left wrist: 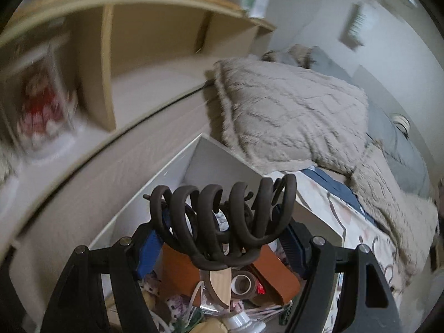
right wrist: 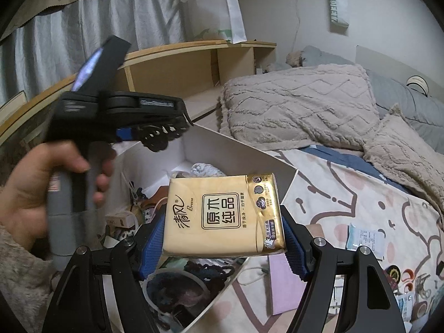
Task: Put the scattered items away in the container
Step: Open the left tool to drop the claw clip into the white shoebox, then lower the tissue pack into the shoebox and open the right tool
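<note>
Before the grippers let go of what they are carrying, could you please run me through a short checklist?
1. Left gripper clamped on the brown hair claw clip: ok.
2. Right gripper clamped on the yellow tissue pack: ok.
3. Clip above the white box: ok, box contents show beneath it.
4. Tissue pack above the box: ok, though near its front edge.
5. Room left in the box: cannot tell; it already looks crowded.
6. Clearance between the two grippers: ok, they stand apart.
</note>
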Tool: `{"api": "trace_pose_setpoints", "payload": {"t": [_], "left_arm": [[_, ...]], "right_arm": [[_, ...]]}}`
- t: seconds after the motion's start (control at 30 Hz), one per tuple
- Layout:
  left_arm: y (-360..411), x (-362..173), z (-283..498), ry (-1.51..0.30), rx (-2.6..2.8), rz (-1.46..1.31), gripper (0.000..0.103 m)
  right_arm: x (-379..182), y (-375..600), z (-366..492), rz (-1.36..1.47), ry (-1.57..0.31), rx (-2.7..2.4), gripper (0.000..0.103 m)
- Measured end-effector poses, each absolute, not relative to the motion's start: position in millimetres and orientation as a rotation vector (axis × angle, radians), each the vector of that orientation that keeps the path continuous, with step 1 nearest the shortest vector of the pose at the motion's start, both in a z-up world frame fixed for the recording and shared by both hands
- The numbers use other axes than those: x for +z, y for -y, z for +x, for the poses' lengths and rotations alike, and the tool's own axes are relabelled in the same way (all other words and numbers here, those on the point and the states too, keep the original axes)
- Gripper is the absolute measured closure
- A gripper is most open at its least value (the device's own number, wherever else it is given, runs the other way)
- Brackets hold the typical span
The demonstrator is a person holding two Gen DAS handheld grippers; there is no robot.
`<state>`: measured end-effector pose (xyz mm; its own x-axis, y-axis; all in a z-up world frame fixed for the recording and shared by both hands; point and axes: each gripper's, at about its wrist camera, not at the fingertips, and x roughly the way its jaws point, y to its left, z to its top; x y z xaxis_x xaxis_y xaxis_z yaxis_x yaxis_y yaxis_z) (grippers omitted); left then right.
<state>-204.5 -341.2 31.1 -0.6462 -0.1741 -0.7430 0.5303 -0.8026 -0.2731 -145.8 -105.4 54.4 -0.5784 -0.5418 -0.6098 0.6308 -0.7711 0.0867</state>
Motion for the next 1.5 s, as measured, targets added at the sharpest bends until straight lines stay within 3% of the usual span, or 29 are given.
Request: {"api": "trace_pose_setpoints", "payload": {"t": [0.53, 0.63, 1.5], "left_arm": [[365, 3, -215, -0.844, -2.259, 1.055, 0.027], [365, 5, -210, -0.869, -2.254, 1.036, 0.012], [315, 50, -106, -0.488, -2.645, 0.942, 0.010]], "right_arm": [[45, 109, -146, 0.854, -0.217, -2.289, 0.028], [43, 109, -149, 0.863, -0.213, -2.288, 0.028], [49, 138, -195, 1.020, -0.131, -2.254, 0.028]]}}
